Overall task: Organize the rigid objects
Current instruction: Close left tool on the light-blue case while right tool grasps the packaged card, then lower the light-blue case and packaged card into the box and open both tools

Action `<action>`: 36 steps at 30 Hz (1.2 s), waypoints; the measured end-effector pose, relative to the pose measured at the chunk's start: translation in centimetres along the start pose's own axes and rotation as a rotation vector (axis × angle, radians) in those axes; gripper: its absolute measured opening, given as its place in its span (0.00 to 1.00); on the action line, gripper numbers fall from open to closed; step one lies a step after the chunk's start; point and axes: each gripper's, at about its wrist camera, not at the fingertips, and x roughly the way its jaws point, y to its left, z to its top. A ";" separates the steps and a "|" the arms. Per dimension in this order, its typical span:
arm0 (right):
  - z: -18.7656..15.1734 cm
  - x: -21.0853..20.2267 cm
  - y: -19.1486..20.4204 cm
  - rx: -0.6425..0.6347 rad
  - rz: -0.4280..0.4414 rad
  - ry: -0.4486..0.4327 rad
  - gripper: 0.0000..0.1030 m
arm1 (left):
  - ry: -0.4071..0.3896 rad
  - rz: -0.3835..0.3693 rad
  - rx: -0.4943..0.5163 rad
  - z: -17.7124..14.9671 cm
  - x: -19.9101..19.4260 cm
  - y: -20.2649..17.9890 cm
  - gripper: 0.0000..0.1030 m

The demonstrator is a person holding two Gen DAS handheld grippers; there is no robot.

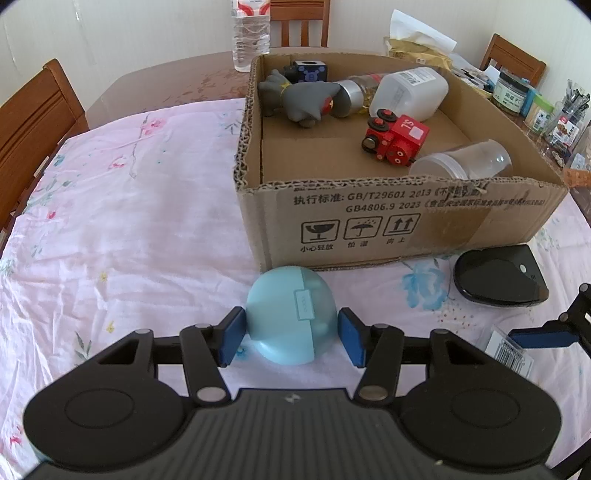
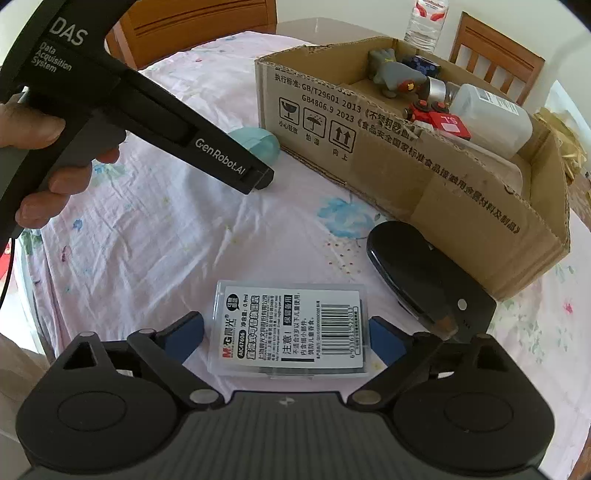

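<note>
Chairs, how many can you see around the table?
3: one chair at the table's left, one behind the bottle, one at far right. Others may be out of frame.

Blue case (image 1: pixel 291 319) between left fingers (image 1: pixel 232 336)

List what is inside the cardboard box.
In the cardboard box: a grey toy figure, a dark blue cube, a silver-capped bottle, a white plastic jug, a red toy train and a clear jar. The near wall hides part of the floor.
</note>
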 end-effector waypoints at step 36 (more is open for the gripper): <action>0.4 -3.7 -2.3 0.128 -0.023 -0.019 0.90 | 0.039 -0.122 0.228 1.0 -4.8 0.0 0.50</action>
